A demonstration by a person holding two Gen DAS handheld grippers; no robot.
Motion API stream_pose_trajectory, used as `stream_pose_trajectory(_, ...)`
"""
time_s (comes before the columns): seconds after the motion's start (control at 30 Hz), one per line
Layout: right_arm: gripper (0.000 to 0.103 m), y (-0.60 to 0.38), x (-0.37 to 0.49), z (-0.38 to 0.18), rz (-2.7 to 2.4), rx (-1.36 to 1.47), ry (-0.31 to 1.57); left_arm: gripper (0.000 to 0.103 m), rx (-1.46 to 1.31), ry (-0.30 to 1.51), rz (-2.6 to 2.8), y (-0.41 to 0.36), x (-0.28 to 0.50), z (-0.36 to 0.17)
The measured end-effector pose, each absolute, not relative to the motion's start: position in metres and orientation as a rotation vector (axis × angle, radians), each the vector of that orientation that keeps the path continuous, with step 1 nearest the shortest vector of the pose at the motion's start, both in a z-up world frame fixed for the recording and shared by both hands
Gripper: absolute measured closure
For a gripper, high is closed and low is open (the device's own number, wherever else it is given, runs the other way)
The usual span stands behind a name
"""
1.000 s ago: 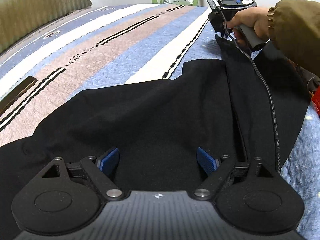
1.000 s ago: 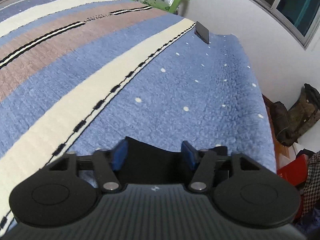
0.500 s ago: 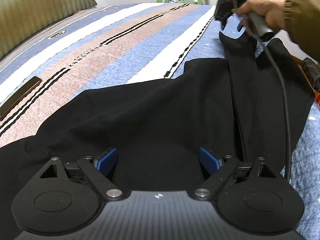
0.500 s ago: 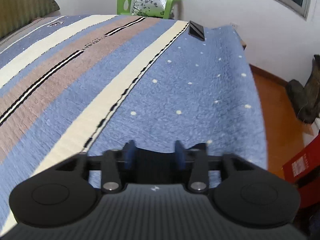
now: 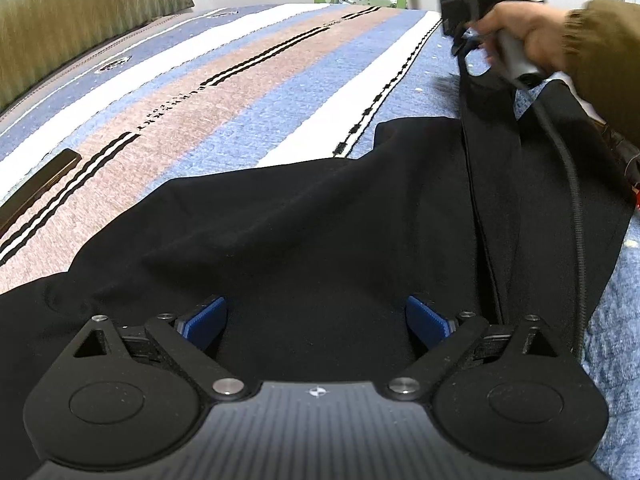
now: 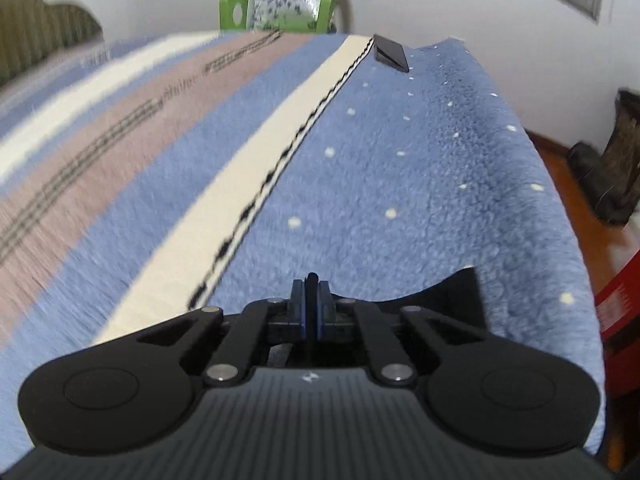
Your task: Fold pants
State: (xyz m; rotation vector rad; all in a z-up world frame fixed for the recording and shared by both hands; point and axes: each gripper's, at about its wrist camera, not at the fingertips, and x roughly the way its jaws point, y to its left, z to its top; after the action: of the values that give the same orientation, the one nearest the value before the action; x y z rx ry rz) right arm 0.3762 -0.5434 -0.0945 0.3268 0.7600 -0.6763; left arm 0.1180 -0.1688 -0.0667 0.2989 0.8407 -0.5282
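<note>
Left wrist view: black pants [image 5: 320, 216] lie on the bed [image 5: 248, 92], long axis running ahead-right. Left tongs [image 5: 316, 320] gape, released, over the near end; right tongs [image 6: 311, 300], clenched on the far leg hem, are nearer that end.

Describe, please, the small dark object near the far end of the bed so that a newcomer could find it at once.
Start from the striped blanket covering the bed and follow its cream band with the black zigzag edge away toward the green chair. Where that band ends, a flat black rectangular slab lies on the dotted blue part. It is the only hard, glossy, sharp-cornered item there; the black pants are soft cloth.
</note>
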Motion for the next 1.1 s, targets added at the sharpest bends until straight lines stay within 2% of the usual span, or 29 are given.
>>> stream_pose_trajectory(0.43, 0.097, -0.597, 0.219, 0.002, -0.478, 0.593, 0.416, 0.006, 0.382, 0.847, -0.504, -0.179, 0.113, -0.060)
stream_pose_trajectory(0.63, 0.097, -0.634, 0.120, 0.008, -0.423, 0.787, 0.212, 0.006, 0.387, 0.855, -0.478, -0.180, 0.111, -0.053)
stream_pose_trajectory(0.77, 0.097, -0.664, 0.065, -0.026, -0.424, 0.937, 0.133, 0.006, 0.375, 0.873, -0.461, -0.179, 0.113, -0.050)
stream_pose_trajectory(0.97, 0.096, -0.692, 0.034, -0.132, -0.531, 1.090, 0.251, 0.006, 0.415, 0.787, -0.422, -0.184, 0.100, -0.039)
stream_pose_trajectory(1.03, 0.085, -0.696, 0.033, -0.174, -0.555, 1.164, 0.325, 0.006, 0.424, 0.761, -0.429, -0.190, 0.096, -0.031)
stream_pose_trajectory(1.1, 0.068, -0.693, 0.031, -0.207, -0.561, 1.222, 0.376, 0.006, 0.445, 0.734, -0.438, -0.199, 0.092, -0.024)
